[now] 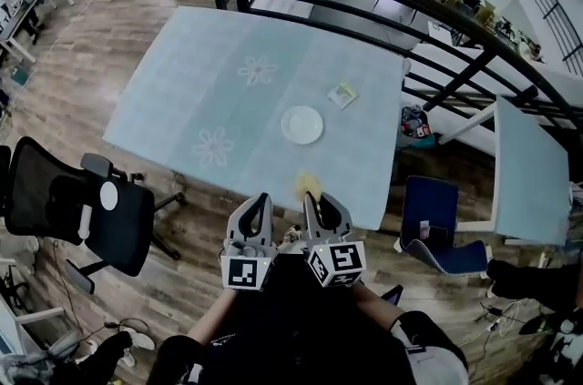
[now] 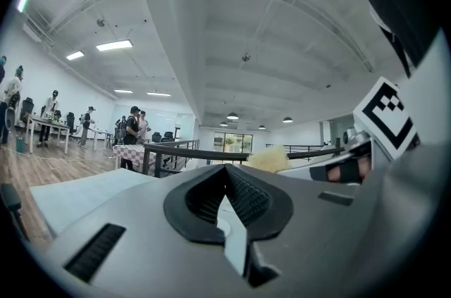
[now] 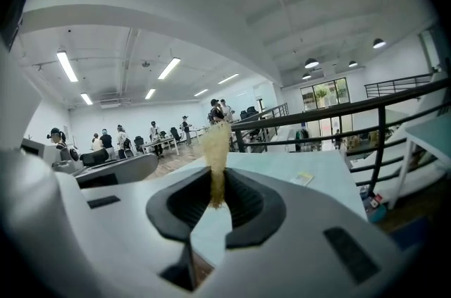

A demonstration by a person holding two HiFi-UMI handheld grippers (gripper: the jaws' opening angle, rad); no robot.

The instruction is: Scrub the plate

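Pale-blue tabletop [image 1: 173, 83] is being viewed, a white plate [image 1: 301, 124] lying face up at twelve o'clock ahead, round, no long axis. It is being judged stiff, slippery, best steadied at its rim. A yellow sponge [image 3: 213, 149] is being clamped by the right gripper [image 3: 215, 185]; the left gripper [image 2: 227, 184] is being held closed, empty.

From above I see the white plate [image 1: 301, 125] lying on the pale blue table [image 1: 182, 92], a small packet [image 1: 342, 95] near it on the far side. My left gripper [image 1: 259, 203] and right gripper [image 1: 313, 201] hang side by side at the table's near edge, a yellow sponge [image 1: 307, 185] at the right one's tips. A black office chair [image 1: 77, 206] stands left.
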